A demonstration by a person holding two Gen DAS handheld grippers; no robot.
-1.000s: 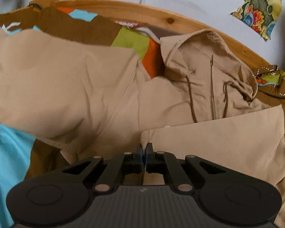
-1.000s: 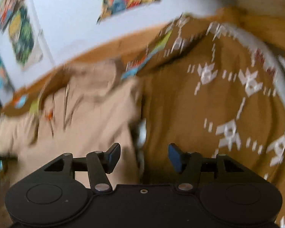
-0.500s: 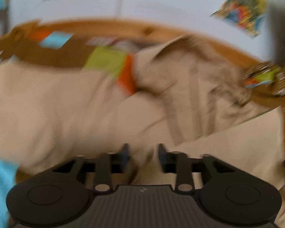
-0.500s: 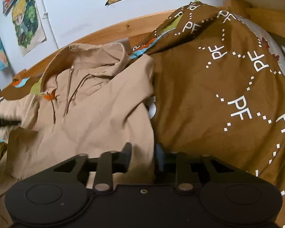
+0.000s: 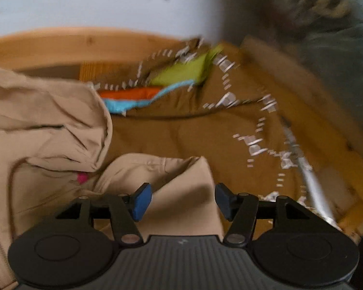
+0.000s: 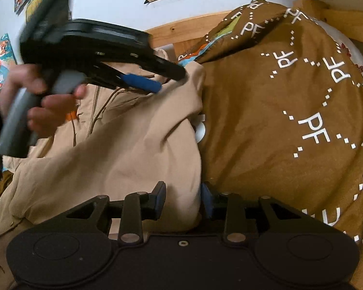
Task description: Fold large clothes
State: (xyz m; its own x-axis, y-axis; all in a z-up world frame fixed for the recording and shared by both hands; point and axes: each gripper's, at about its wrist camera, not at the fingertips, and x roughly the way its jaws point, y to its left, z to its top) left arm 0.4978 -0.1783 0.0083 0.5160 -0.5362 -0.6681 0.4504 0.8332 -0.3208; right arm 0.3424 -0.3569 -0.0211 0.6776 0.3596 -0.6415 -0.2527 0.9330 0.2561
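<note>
A: Where's the jacket?
B: The tan jacket lies on the brown duvet, toward nine o'clock.
A: And the tongs?
B: Right tongs part-open around its edge; left tongs wide apart, empty.

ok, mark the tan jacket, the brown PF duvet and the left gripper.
tan jacket [image 6: 133, 149], right wrist view, folded front panel.
brown PF duvet [image 6: 266, 125], right wrist view, plain patch between letters.
left gripper [image 5: 182, 201], left wrist view, midway between fingers.

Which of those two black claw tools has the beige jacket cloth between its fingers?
The right gripper: the beige hooded jacket bunches between its fingers. The left gripper, held higher in a hand, hangs open over the hood.
</note>
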